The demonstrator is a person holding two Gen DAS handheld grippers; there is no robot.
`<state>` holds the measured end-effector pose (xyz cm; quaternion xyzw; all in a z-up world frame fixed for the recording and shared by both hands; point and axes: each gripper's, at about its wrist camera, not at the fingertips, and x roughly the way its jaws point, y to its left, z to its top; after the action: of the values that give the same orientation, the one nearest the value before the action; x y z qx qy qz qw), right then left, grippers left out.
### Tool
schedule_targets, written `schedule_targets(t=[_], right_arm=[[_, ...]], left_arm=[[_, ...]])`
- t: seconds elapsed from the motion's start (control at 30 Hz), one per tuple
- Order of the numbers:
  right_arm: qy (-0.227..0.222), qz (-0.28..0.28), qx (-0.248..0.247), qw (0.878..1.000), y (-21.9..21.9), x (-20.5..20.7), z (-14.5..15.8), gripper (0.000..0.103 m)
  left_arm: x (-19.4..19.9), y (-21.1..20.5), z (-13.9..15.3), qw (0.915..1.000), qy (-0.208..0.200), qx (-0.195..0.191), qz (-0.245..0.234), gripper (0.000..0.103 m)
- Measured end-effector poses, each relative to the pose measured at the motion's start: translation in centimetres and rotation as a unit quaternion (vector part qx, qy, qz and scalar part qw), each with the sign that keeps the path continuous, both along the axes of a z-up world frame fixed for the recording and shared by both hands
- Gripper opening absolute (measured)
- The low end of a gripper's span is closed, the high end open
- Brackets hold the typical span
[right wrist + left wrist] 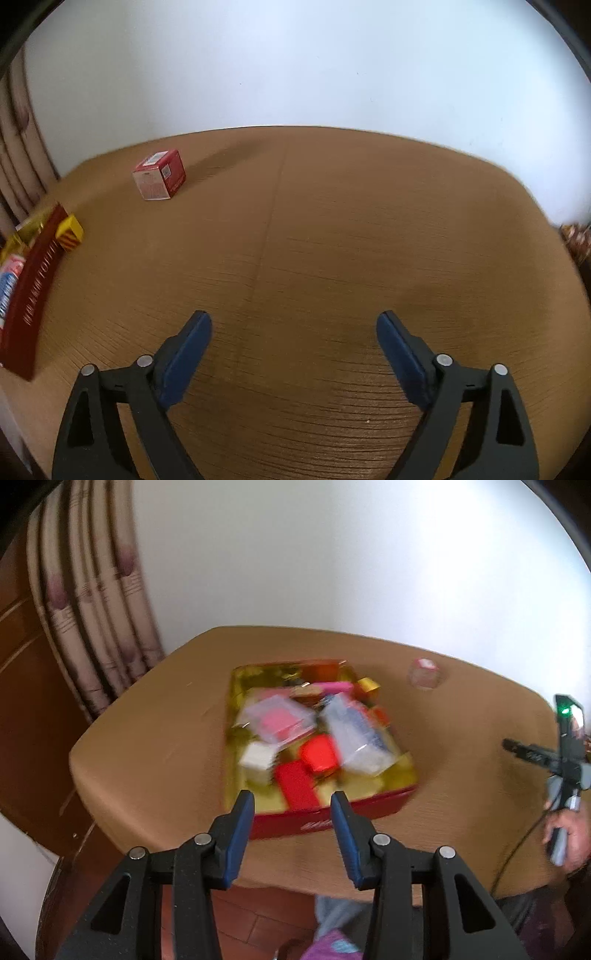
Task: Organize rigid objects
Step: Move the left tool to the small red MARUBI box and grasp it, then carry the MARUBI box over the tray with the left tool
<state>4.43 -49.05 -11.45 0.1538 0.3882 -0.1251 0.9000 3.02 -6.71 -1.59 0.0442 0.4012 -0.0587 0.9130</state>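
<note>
Looks early on, judging by how things lie: most stuff is piled loose in the red tray (325,821) w/ gold lining, nothing sorted into rows yet. Tray sits mid-table (147,738), left of the bare stretch the right wrist view shows.

In the tray, as far as the blur allows: a clear case w/ pink inside (279,720), a clear bag or box w/ smth blue (351,734), a white block (258,757), a bright red box (319,755), a flat dark red box (297,786) near the front wall, a pink bar (332,686) toward the back. All overlapping, some tilted. Can't tell more at the back.

Outside it: small red-and-white carton (159,179) stands alone on the table, well apart from the tray; a yellow striped box (69,233) just beside the tray's far corner, maybe touching.

Left gripper (291,805) hovers above the tray's near wall, jaws part open, holding nothing. Right gripper (293,325) spread wide over bare table, also empty.

Left to do, prob: nearly all of it – the 2 strays + the jumble
</note>
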Motion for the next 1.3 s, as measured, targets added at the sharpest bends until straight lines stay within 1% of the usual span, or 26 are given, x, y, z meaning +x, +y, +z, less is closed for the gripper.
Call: schedule_targets(t=[0.1,0.13,0.17,0.27,0.33,0.4,0.47,0.5,0.53,0.57,0.6,0.67,0.73,0.8,0.83,0.9,0.97,1.03,1.1,1.17,1.23,1.3], right_arm=[[-0.012,0.001,0.020,1.000,-0.6,-0.4,-0.1,0.089],[-0.015,-0.001,0.024,1.000,-0.3,-0.4,0.0,0.090],[-0.018,-0.003,0.027,0.999,-0.3,-0.6,-0.2,0.090],[-0.030,0.003,0.039,0.999,-0.2,-0.8,-0.1,0.095],[-0.033,0.007,0.046,0.998,-0.5,-0.8,0.0,0.096],[-0.031,0.017,0.056,0.998,-0.7,-0.6,-0.1,0.097],[-0.029,0.024,0.061,0.997,-0.7,-0.4,-0.2,0.097],[-0.030,0.027,0.062,0.997,-0.6,-0.3,-0.2,0.097],[-0.032,0.030,0.063,0.997,-0.6,-0.4,-0.1,0.097],[-0.035,0.034,0.064,0.997,-0.5,-0.4,-0.1,0.097],[-0.039,0.038,0.066,0.996,-0.5,-0.6,0.0,0.097],[-0.051,0.041,0.070,0.995,-0.7,-1.0,0.2,0.097],[-0.060,0.043,0.075,0.994,-0.7,-1.1,0.3,0.098],[-0.065,0.048,0.083,0.993,-0.8,-1.1,0.4,0.098],[-0.067,0.051,0.087,0.993,-0.9,-1.1,0.4,0.098],[-0.071,0.058,0.091,0.992,-0.9,-1.1,0.4,0.098],[-0.074,0.065,0.095,0.991,-0.8,-1.2,0.5,0.098],[-0.076,0.068,0.097,0.990,-0.8,-1.2,0.5,0.098],[-0.079,0.070,0.099,0.989,-0.8,-1.2,0.6,0.098],[-0.081,0.070,0.099,0.989,-0.7,-1.2,0.6,0.098],[-0.081,0.070,0.099,0.989,-0.7,-1.2,0.6,0.098],[-0.082,0.071,0.099,0.989,-0.6,-1.2,0.6,0.098]], left_arm=[[0.8,-2.7,1.9,0.9988,-0.016,-0.026,-0.037,0.044],[1.1,-4.1,2.4,0.9980,-0.023,-0.029,-0.051,0.044],[1.3,-5.3,2.6,0.9973,-0.026,-0.028,-0.062,0.044],[2.5,-9.8,3.0,0.9942,-0.035,-0.015,-0.100,0.044],[3.9,-12.4,3.1,0.9935,-0.045,-0.002,-0.104,0.044],[6.0,-14.2,3.2,0.9933,-0.041,-0.001,-0.108,0.044],[9.2,-16.0,3.2,0.9924,-0.013,-0.014,-0.121,0.044],[11.0,-16.8,3.2,0.9915,0.009,-0.026,-0.127,0.045],[13.0,-17.5,3.0,0.9896,0.031,-0.039,-0.135,0.049],[15.2,-18.5,2.5,0.9869,0.061,-0.044,-0.143,0.050],[17.5,-19.5,1.8,0.9843,0.090,-0.039,-0.146,0.050],[21.3,-20.7,0.4,0.9809,0.130,-0.034,-0.140,0.050],[24.0,-21.6,-1.0,0.9787,0.154,-0.018,-0.134,0.050],[26.4,-22.5,-2.6,0.9780,0.175,0.005,-0.112,0.050],[27.5,-23.1,-3.4,0.9758,0.187,0.010,-0.113,0.050],[28.9,-24.0,-4.8,0.9715,0.208,0.016,-0.112,0.050],[30.1,-24.7,-5.7,0.9694,0.219,0.013,-0.110,0.050],[31.0,-25.5,-6.5,0.9662,0.232,0.020,-0.112,0.050],[31.3,-25.7,-6.5,0.9664,0.231,0.008,-0.113,0.050],[31.7,-26.3,-6.8,0.9627,0.243,-0.003,-0.119,0.051],[32.0,-26.9,-7.1,0.9605,0.248,-0.001,-0.127,0.055],[32.1,-27.6,-7.3,0.9599,0.247,0.009,-0.133,0.056]])
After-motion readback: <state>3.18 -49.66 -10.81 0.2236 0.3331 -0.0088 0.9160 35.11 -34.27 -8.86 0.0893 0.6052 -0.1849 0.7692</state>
